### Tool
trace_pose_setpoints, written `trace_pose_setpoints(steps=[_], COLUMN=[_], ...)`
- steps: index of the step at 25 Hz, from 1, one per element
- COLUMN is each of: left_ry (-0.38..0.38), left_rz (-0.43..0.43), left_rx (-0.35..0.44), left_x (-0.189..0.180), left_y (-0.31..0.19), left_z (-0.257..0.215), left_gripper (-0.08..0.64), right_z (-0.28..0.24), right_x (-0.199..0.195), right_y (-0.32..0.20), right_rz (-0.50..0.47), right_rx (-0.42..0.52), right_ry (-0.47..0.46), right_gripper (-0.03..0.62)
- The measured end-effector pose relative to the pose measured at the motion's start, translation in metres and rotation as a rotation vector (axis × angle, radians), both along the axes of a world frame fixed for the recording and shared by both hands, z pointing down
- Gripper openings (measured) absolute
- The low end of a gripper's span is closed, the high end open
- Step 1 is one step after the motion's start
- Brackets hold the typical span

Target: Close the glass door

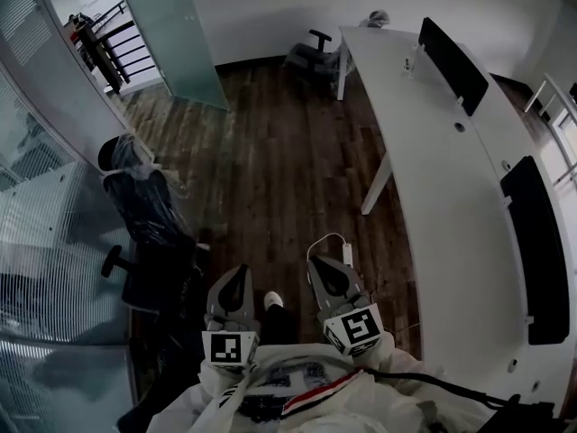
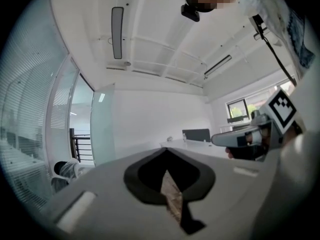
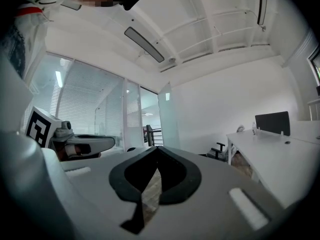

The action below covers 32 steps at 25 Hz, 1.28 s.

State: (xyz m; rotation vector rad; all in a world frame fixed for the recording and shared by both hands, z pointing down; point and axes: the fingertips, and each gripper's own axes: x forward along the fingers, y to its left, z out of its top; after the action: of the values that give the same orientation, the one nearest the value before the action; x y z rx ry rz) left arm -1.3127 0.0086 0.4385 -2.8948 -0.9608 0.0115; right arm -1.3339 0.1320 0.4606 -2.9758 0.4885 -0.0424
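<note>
The frosted glass door [image 1: 176, 34] stands swung open at the far left of the room, beside the doorway; it also shows as a pale green panel [image 2: 102, 129] in the left gripper view and as a tall panel [image 3: 170, 119] in the right gripper view. Both grippers are held low and close to the person's body, far from the door. My left gripper [image 1: 236, 282] points level with its jaws together and nothing between them [image 2: 166, 151]. My right gripper [image 1: 326, 273] sits beside it, jaws also together and empty [image 3: 157, 149].
A plastic-wrapped office chair [image 1: 149, 215] stands to the left by the glass partition wall [image 1: 36, 197]. A long white desk [image 1: 451, 170] with black monitors [image 1: 451, 61] runs along the right. Another chair [image 1: 311, 57] sits at the back. A black railing [image 1: 113, 48] shows beyond the doorway.
</note>
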Motion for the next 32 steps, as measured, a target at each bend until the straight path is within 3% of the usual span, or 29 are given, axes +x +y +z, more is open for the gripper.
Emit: trace_pose_setpoints(steps=[7, 17, 26, 32], left_ry=[0.001, 0.024, -0.02, -0.015], left_rz=[0.017, 0.077, 0.109, 0.153], left_rx=[0.014, -0.001, 0.0, -0.012], left_x=[0.096, 0.245, 0.329, 0.373], left_y=[-0.013, -0.022, -0.022, -0.006], left_z=[0.018, 0.007, 0.018, 0.02], left_gripper=[0.002, 0.002, 0.002, 0.002], right_z=[0.009, 0.005, 0.018, 0.02], right_x=[0.088, 0.227, 0.307, 0.34], right_y=[-0.01, -0.021, -0.014, 0.001], right_rz=[0.028, 0.078, 0.121, 0.17], right_rx=[-0.033, -0.064, -0.036, -0.042], right_ry=[-0.025, -0.028, -0.06, -0.072], right_gripper=[0.005, 0.005, 0.005, 0.005])
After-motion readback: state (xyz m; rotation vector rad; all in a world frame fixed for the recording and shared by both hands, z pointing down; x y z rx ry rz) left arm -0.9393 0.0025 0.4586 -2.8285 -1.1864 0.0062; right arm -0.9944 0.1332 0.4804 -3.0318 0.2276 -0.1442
